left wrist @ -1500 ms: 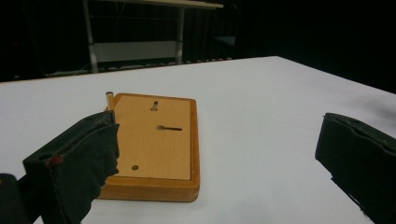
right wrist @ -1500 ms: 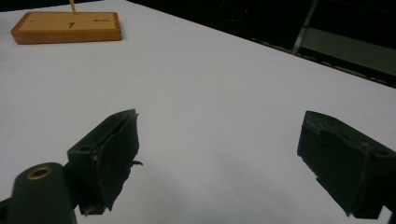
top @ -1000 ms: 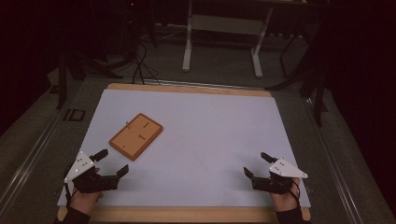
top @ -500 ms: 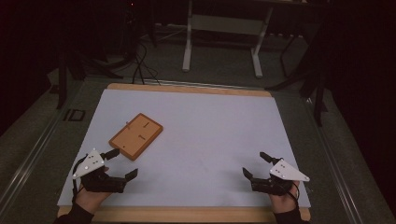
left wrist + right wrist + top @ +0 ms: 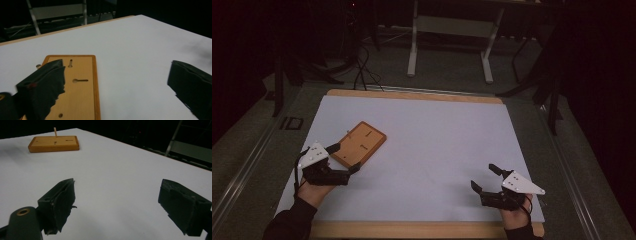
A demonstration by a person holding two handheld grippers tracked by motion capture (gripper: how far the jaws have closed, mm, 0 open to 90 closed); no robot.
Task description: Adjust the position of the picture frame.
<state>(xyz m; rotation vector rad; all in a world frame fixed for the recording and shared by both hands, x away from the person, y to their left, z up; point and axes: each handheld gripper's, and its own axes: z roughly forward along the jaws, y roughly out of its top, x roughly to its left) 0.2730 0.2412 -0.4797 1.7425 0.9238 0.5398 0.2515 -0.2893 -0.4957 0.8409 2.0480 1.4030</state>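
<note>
A flat wooden board (image 5: 360, 144) with slots and small holes lies on the left part of the white table top (image 5: 432, 145). A thin peg (image 5: 55, 131) stands upright at one edge of the board (image 5: 53, 143). My left gripper (image 5: 347, 157) is open at the board's near end, one jaw beside its left edge and the other off its near corner. In the left gripper view the board (image 5: 77, 85) lies between the wide-apart jaws of that gripper (image 5: 116, 63), partly behind the left one. My right gripper (image 5: 483, 176) stands open and holds nothing near the front right, far from the board; bare table top lies between its jaws (image 5: 117, 182).
A wooden rim (image 5: 412, 95) borders the white top at the back and front. Beyond the table lie a dark floor, a metal stand's legs (image 5: 412, 50) and cables (image 5: 362, 65). Dark rails (image 5: 247, 160) run along the table's left side.
My left gripper has moved forward and to the right, up to the board's near end. The right gripper has barely shifted. The board has stayed put.
</note>
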